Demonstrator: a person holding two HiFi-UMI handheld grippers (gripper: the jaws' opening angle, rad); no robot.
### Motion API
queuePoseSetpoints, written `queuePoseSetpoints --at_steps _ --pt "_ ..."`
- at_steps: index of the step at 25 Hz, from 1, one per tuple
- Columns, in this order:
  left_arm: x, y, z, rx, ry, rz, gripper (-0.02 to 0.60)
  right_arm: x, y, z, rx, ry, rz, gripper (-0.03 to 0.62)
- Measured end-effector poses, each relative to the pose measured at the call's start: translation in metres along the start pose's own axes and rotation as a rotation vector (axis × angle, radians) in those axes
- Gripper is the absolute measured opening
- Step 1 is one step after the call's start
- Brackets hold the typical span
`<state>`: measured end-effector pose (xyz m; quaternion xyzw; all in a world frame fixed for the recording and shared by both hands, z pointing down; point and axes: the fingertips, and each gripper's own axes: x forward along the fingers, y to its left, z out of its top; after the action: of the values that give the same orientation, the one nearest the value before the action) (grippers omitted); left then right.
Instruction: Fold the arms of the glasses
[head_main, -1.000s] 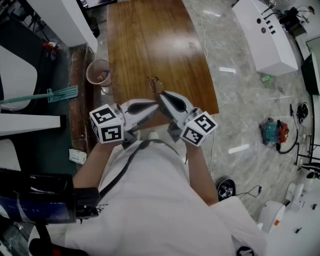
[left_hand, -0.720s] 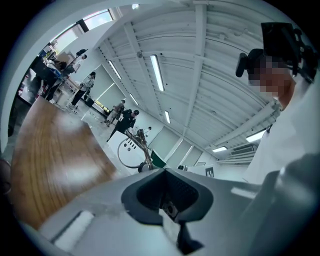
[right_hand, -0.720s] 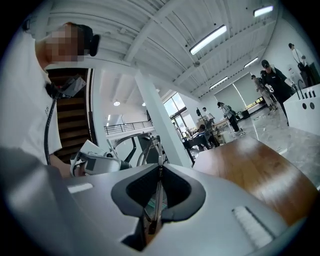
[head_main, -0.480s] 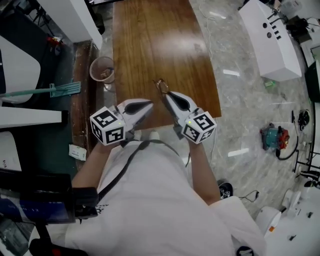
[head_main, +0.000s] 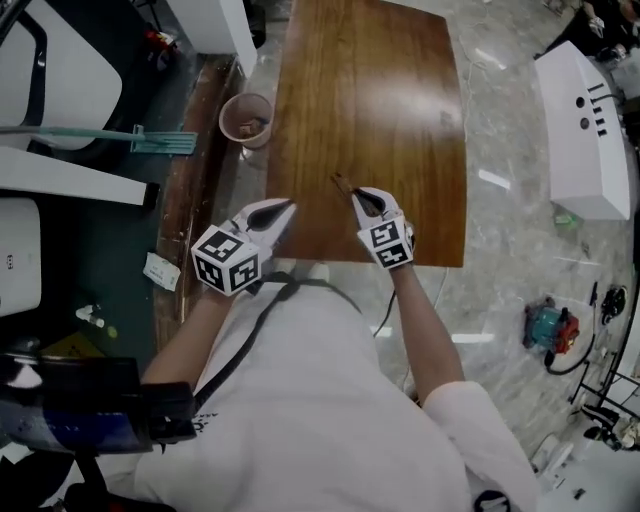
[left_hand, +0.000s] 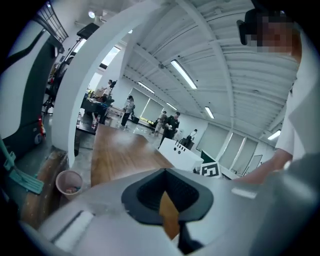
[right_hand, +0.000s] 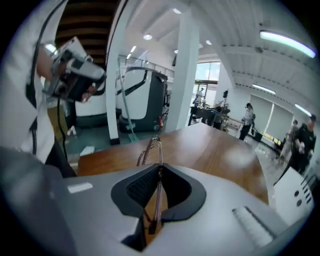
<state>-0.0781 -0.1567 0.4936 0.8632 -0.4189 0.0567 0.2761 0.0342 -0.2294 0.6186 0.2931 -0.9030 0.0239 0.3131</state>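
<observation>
Thin brown-framed glasses stick out ahead of my right gripper, which is shut on them low over the near part of the wooden table. In the right gripper view the glasses run out between the pads, with the slim frame clamped along the jaw line of the right gripper. My left gripper hovers to the left, near the table's front left corner, apart from the glasses. Seen in its own view, the left gripper is shut with nothing in it.
A pink bin stands on the floor left of the table, also seen as the pink bin. A green broom lies further left. A white console stands to the right. People stand at the room's far end.
Both grippers have sunk toward the table's near edge. The left gripper has drawn away from the glasses to the left; the right one has rolled and still holds them.
</observation>
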Motion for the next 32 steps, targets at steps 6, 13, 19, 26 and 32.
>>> queuePoseSetpoints --at_steps 6,13,19,26,32 --pt "-0.013 0.012 -0.011 -0.045 0.001 0.08 0.005 0.048 0.003 -0.039 -0.312 0.142 0.006 0.029" --pt "-0.035 0.03 -0.024 -0.1 -0.007 0.155 0.005 0.084 0.002 -0.047 -0.467 0.147 -0.018 0.032" --pt "-0.049 0.029 -0.03 -0.118 -0.025 0.189 0.005 0.086 0.005 -0.058 -0.473 0.157 -0.02 0.05" --pt "-0.05 0.022 -0.027 -0.093 -0.023 0.137 0.005 0.071 0.016 -0.052 -0.404 0.157 -0.022 0.157" --pt "-0.032 0.011 -0.01 -0.055 -0.039 0.032 0.005 0.018 0.017 -0.042 -0.204 0.109 -0.092 0.166"
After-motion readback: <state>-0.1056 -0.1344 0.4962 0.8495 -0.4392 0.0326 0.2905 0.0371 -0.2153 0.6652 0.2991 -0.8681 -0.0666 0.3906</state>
